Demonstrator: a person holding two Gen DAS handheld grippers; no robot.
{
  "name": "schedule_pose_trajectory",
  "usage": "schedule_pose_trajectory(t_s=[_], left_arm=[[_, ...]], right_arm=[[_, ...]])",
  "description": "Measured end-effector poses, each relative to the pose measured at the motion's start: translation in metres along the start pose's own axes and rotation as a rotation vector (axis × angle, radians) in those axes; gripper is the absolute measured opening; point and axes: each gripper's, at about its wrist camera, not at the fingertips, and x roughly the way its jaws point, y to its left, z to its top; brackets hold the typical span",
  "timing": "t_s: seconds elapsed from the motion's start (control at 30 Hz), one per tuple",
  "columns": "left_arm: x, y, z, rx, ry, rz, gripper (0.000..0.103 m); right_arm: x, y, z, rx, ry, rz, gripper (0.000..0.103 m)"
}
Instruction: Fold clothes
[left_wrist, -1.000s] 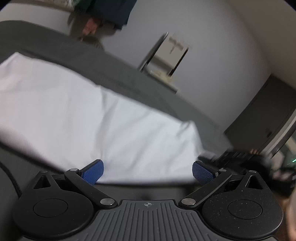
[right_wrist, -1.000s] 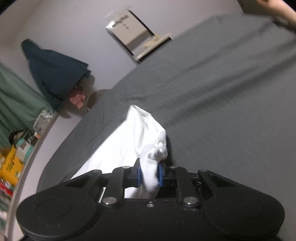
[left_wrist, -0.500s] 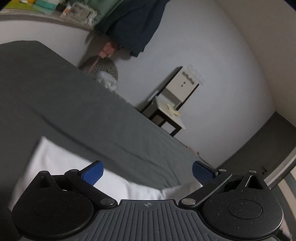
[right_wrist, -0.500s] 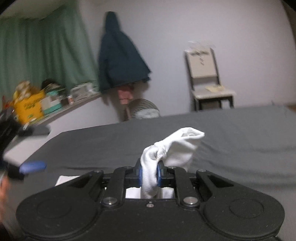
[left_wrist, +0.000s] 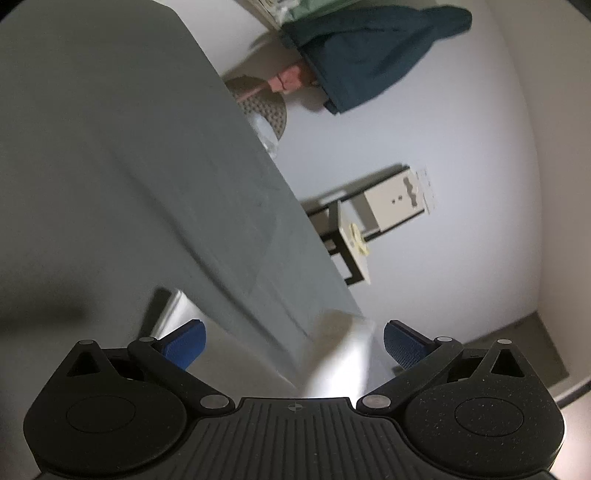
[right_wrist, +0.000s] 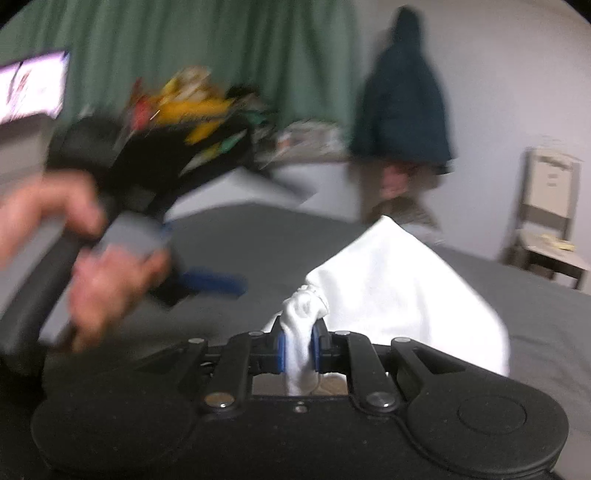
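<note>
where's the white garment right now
In the right wrist view the white garment sits bunched between the right gripper pads at bottom centre, draping right over the grey bedsheet.

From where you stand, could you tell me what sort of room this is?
Most likely a bedroom: a bed under a grey sheet, a dark coat hanging on the wall, green curtains and a chair.

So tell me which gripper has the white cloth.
The right gripper: its blue pads pinch the bunched white cloth. The left gripper stands wide open, gripping nothing.
</note>
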Motion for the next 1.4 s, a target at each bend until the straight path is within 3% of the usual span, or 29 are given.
schedule_pose_trajectory(t_s=[0.17,0.37,0.53,0.6,0.63,0.67,0.77,0.87,1.0,1.07,1.17,1.33,1.4], left_arm=[[-0.001,0.014,0.003,-0.052,-0.037,-0.007,0.103],[-0.004,0.036,0.011,-0.133,-0.077,-0.009,0.103],[0.01,0.043,0.004,-0.213,-0.009,-0.091,0.103],[0.014,0.039,-0.001,-0.199,0.022,-0.099,0.103],[0.014,0.038,-0.001,-0.19,0.025,-0.1,0.103],[0.013,0.036,-0.002,-0.182,0.029,-0.101,0.103],[0.013,0.031,-0.003,-0.156,0.038,-0.104,0.103],[0.015,0.033,-0.002,-0.185,0.051,-0.143,0.103],[0.023,0.033,-0.008,-0.18,0.092,-0.134,0.103],[0.027,0.032,-0.011,-0.166,0.114,-0.122,0.103],[0.028,0.033,-0.016,-0.158,0.142,-0.12,0.103],[0.033,0.033,-0.02,-0.153,0.163,-0.083,0.103],[0.034,0.032,-0.021,-0.147,0.171,-0.088,0.103]], right_arm=[[0.04,0.034,-0.019,-0.06,0.12,0.072,0.014],[0.038,0.036,-0.017,-0.051,0.123,0.08,0.014],[0.034,0.042,-0.027,-0.095,0.148,0.099,0.016],[0.032,0.048,-0.032,-0.122,0.152,0.117,0.034],[0.026,0.053,-0.034,-0.147,0.138,0.14,0.059],[0.02,0.058,-0.036,-0.172,0.125,0.162,0.074],[0.002,0.069,-0.041,-0.227,0.092,0.209,0.071],[-0.011,0.056,-0.04,-0.134,0.056,0.229,0.069],[-0.003,0.04,-0.034,-0.045,0.033,0.17,0.069],[0.008,0.034,-0.032,0.002,0.068,0.209,0.069],[0.016,0.029,-0.034,0.042,0.128,0.334,0.07],[-0.004,0.017,-0.039,0.066,0.132,0.456,0.069],[-0.014,0.012,-0.041,0.071,0.124,0.447,0.066]])
